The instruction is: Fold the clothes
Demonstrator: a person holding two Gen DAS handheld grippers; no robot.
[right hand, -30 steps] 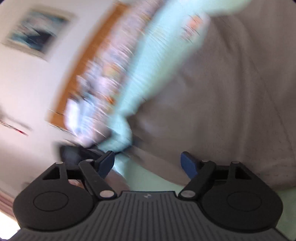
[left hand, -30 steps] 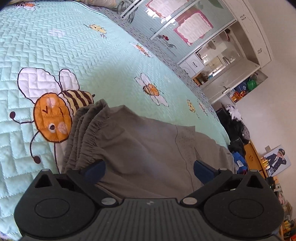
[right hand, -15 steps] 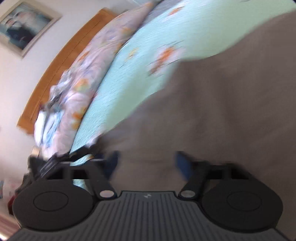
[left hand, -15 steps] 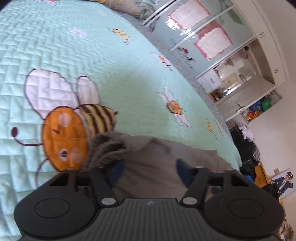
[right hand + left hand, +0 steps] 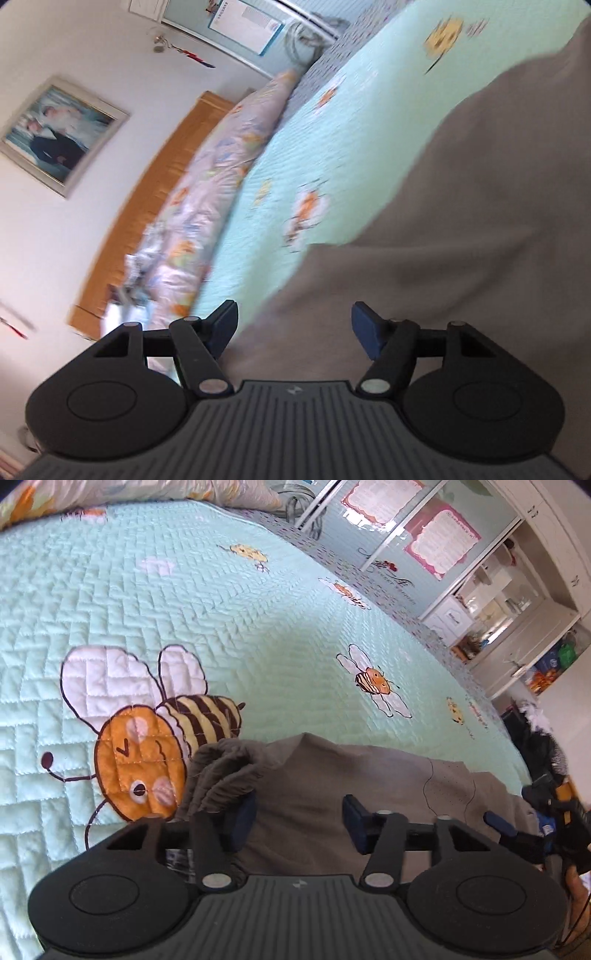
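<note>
Clothes: I see the brown pants [image 5: 332, 794] lying on the bee blanket [image 5: 221, 609], right in front of my left tool. The stretchy waist end [image 5: 225, 771] is bunched up next to the big bee picture [image 5: 147, 746].
Left tool: My left gripper [image 5: 299, 819] has its fingers apart, with brown cloth lying between them. The left finger [image 5: 243, 816] is tucked against the bunched waist. It is not pinching yet.
Left change: A second ago these fingers were much wider and farther back. Now they have moved in over the waist and come closer together.
Right tool: My right gripper [image 5: 293, 328] also has its fingers apart, with the edge of the pants [image 5: 461, 258] between them. Nothing is pinched.
Right change: A moment ago this view was a big blur. Now it is steadier, and I can see the pillows [image 5: 214, 192] and the wooden bed end [image 5: 147, 206].
What it means: I think both tools are lined up to grab. The fold has not started.
Next: I guess I should squeeze both tools shut on the cloth, then lift and fold it over.
</note>
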